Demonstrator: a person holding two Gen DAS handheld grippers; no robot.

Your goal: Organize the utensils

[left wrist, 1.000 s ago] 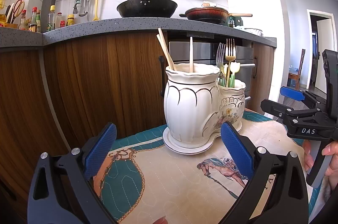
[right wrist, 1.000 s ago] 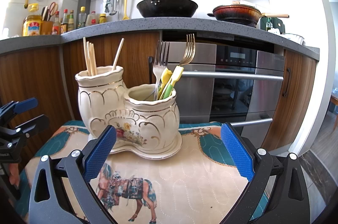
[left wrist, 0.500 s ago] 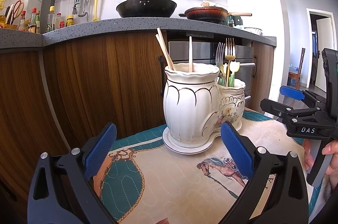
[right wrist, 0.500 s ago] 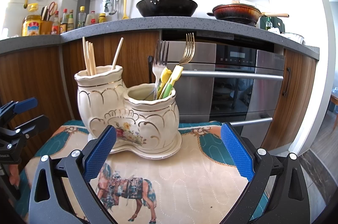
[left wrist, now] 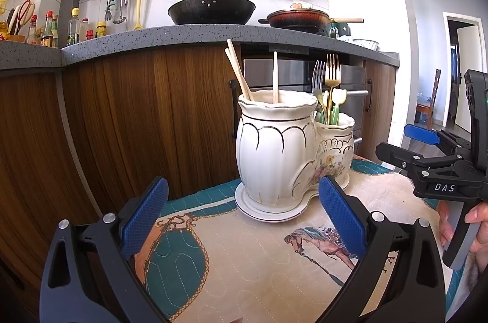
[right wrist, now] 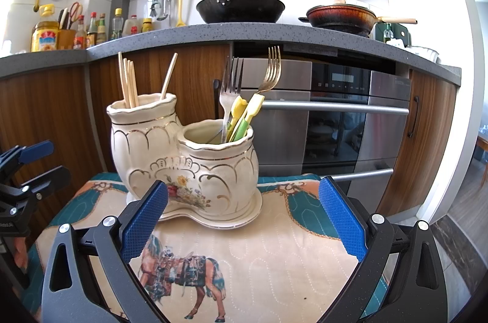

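Two grippers, both mine, hang wide open with nothing between their blue pads: my left gripper [left wrist: 243,219] faces the tall pot's side, my right gripper [right wrist: 243,219] the short pot's front. The two-pot ceramic holder [right wrist: 186,161] stands on its saucer on the horse-print cloth [right wrist: 259,256]. Chopsticks [right wrist: 128,82] rise from the tall pot; the forks [right wrist: 244,79] and yellow-green handled utensils [right wrist: 244,115] sit in the short one.

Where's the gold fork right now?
In the right wrist view, the gold fork stands tines-up in the holder's shorter pot, right of the silver fork.
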